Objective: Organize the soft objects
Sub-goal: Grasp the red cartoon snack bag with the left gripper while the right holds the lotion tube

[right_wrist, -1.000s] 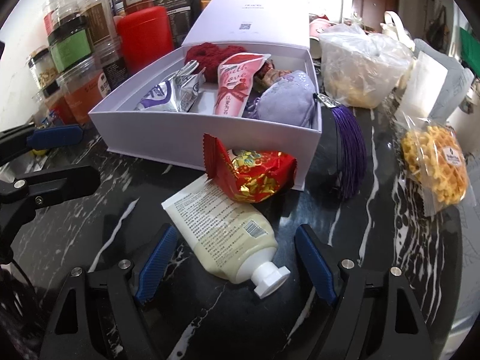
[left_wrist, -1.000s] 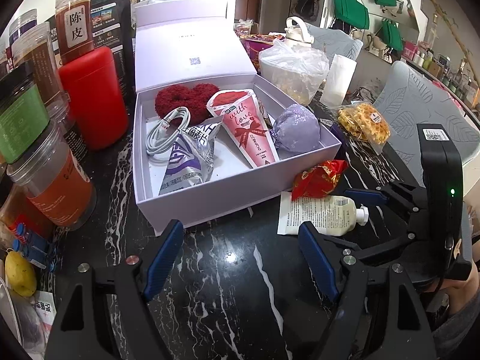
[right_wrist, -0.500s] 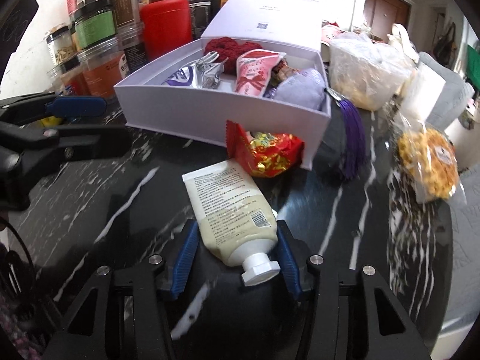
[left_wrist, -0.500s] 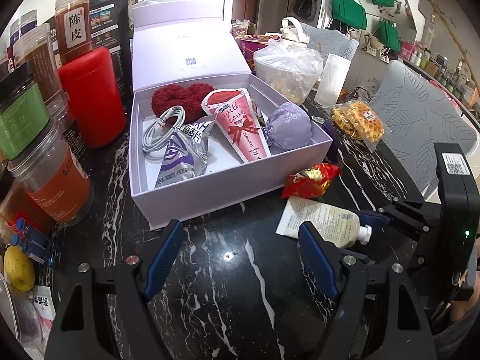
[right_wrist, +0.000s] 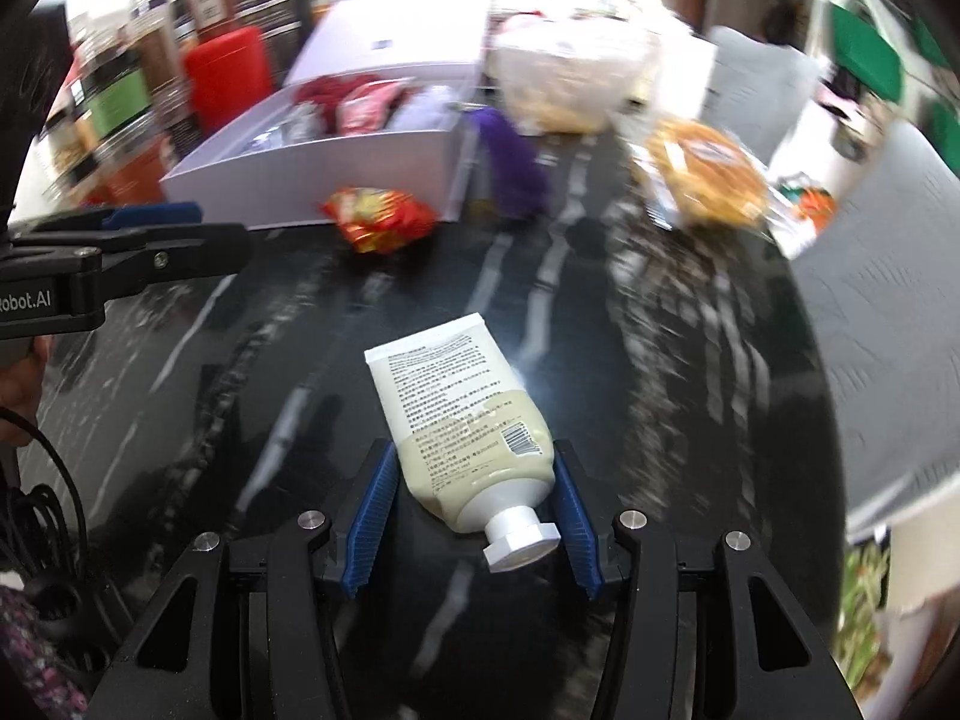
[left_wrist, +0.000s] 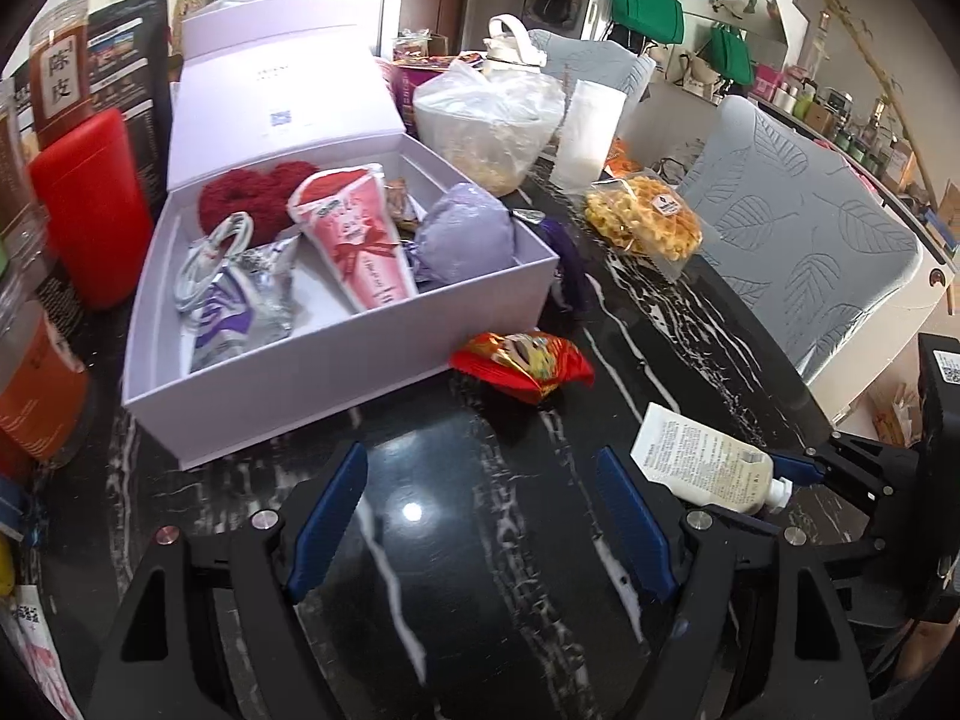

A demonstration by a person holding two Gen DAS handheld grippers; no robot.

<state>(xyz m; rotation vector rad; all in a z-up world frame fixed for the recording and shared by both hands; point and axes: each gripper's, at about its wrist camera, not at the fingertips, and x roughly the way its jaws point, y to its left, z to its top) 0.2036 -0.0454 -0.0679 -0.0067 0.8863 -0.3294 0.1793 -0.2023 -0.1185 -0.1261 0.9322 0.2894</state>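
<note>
The right gripper (right_wrist: 474, 510) has its jaws closed on the tube (right_wrist: 468, 420), low in the right wrist frame over the dark surface (right_wrist: 660, 390). The left gripper (left_wrist: 480, 516) has its jaws wide apart, gripping nothing. The red packet (left_wrist: 525, 360) lies just beside the box (left_wrist: 312, 384), centre frame

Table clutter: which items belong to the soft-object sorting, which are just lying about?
Job:
- cream tube, gripped in right claw
- red snack packet on the table
- lavender box holding soft items
- left claw, open, empty

Lying about:
- red canister
- waffle bag
- plastic bag
</note>
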